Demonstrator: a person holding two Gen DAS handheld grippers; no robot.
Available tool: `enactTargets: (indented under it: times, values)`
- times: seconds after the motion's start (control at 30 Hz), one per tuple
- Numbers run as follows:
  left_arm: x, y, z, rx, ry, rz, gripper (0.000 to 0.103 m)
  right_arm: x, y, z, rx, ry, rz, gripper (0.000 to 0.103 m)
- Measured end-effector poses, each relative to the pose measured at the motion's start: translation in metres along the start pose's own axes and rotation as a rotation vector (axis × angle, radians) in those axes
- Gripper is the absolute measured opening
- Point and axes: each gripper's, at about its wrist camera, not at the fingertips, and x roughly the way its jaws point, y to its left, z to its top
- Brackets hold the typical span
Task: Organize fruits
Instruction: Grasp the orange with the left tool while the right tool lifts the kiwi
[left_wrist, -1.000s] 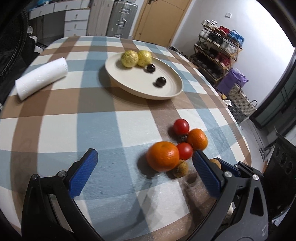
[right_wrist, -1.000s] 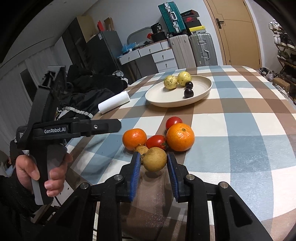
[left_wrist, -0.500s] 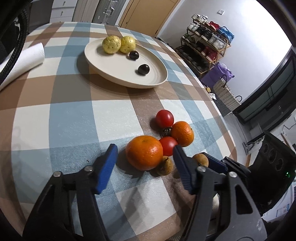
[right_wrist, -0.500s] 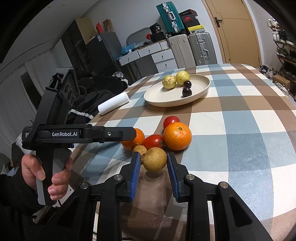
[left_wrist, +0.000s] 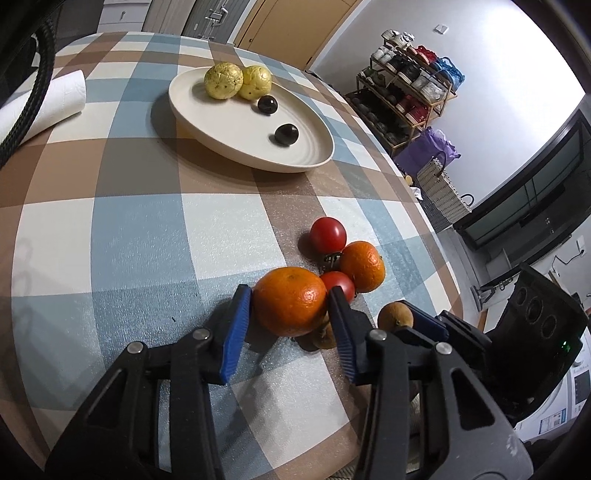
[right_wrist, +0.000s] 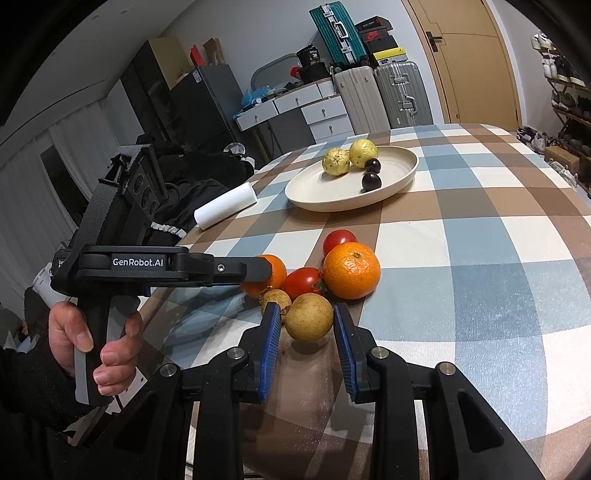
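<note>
A cluster of fruit lies near the table's front edge: two oranges, two red tomatoes and two brownish fruits. My left gripper (left_wrist: 290, 306) is shut on the bigger orange (left_wrist: 291, 301), its blue pads touching both sides. My right gripper (right_wrist: 306, 325) straddles the larger brown fruit (right_wrist: 309, 322) with small gaps on both sides; it is still open. The second orange (right_wrist: 351, 270), a tomato (right_wrist: 303, 282) and the smaller brown fruit (right_wrist: 275, 298) lie just beyond. A cream plate (left_wrist: 310, 155) farther back holds two yellow fruits (left_wrist: 223, 81) and two dark round fruits (left_wrist: 286, 133).
A white paper towel roll (right_wrist: 225, 205) lies at the table's left side. The table has a blue, brown and white checked cloth (left_wrist: 129, 229). The left gripper's body (right_wrist: 140, 264) and the hand holding it show in the right wrist view. Furniture and suitcases stand behind the table.
My left gripper moved in toward the fruit cluster and closed its jaws from wide open onto the bigger orange. My right gripper stayed around the brown fruit.
</note>
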Motion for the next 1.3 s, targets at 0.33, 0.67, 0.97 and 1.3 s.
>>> enactTargets:
  times: [0.33, 0.67, 0.97, 1.3]
  values:
    - [-0.010, -0.001, 0.004, 0.005, -0.029, -0.005, 0.040, -0.001, 0.000, 0.005, -0.004, -0.009, 0.000, 0.030]
    - [-0.030, -0.006, 0.028, 0.056, -0.097, 0.011, 0.040, 0.000, -0.005, 0.021, 0.011, -0.031, 0.018, 0.030]
    - [-0.045, -0.011, 0.070, 0.092, -0.166, 0.024, 0.040, -0.003, -0.017, 0.052, 0.027, -0.067, 0.031, 0.030]
    - [-0.035, -0.014, 0.124, 0.097, -0.203, 0.007, 0.040, 0.001, -0.033, 0.116, -0.028, -0.115, -0.001, 0.030]
